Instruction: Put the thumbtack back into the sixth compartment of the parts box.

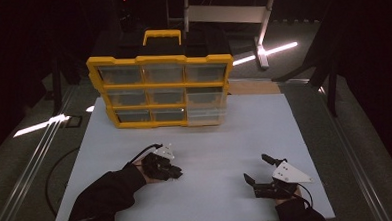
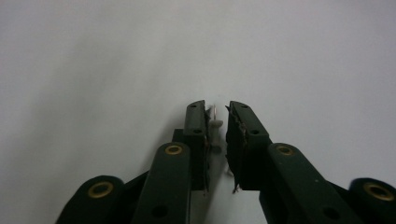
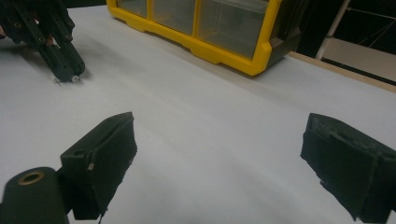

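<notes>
Pick-up step in hand. Left claw (image 2: 217, 114) tip-down on white bench (image 1: 225, 139), nearly closed around small pale fastener (image 2: 214, 130); pad contact unclear. Right claw (image 3: 219, 163) wide open, empty. Next: firm grip, lift, carry toward yellow drawer organiser (image 1: 160, 89).

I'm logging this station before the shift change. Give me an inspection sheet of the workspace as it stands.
Surface: white table top, bare in front of the organiser.
Job's things: small pale part on the table between the left gripper's nearly closed jaws, touching one pad; grip on it cannot be confirmed.
Clutter: nothing seen.
Grippers: left gripper tips down at the table; right gripper open, holding nothing.
Cables: black cable trails from the left gripper.
Surroundings: yellow drawer organiser at the far edge; dark room, floor rails.
</notes>
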`<state>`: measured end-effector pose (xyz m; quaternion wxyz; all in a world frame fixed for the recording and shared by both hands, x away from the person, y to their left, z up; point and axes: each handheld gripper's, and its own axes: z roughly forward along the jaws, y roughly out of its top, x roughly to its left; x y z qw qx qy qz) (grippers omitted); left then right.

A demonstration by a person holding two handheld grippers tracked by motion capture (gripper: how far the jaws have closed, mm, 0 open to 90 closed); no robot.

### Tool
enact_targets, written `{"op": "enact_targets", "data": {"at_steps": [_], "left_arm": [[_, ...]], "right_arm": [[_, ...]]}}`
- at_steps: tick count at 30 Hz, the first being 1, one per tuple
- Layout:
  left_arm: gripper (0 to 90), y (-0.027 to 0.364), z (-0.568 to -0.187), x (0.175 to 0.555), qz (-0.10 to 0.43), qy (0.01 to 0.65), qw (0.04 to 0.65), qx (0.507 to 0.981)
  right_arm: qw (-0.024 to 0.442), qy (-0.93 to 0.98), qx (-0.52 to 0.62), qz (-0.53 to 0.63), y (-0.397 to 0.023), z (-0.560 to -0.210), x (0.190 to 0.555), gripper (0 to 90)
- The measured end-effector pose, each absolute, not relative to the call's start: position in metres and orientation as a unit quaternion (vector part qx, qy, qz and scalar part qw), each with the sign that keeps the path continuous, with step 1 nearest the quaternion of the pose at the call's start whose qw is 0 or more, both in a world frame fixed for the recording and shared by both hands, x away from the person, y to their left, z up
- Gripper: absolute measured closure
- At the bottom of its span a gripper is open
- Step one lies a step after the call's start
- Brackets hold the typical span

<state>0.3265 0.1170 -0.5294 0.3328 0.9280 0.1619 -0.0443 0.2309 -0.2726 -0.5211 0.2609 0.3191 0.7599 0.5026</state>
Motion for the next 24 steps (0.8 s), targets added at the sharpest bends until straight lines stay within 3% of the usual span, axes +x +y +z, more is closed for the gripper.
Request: {"op": "enact_targets", "data": {"at_steps": [4,14,24], "left_arm": [[84.7,0.118,-0.530,0.328,-0.047,0.165,0.333,0.927],[85.9,0.117,-0.527,0.331,-0.057,0.164,0.331,0.927],[85.9,0.111,-0.495,0.335,-0.052,0.153,0.361,0.918]], "right_arm": [[0.261,0.761,0.318,0.502,-0.272,-0.521,0.231,9.9],[0.262,0.760,0.318,0.502,-0.273,-0.521,0.231,10.0],[0.263,0.760,0.318,0.502,-0.273,-0.521,0.231,9.9]]}}
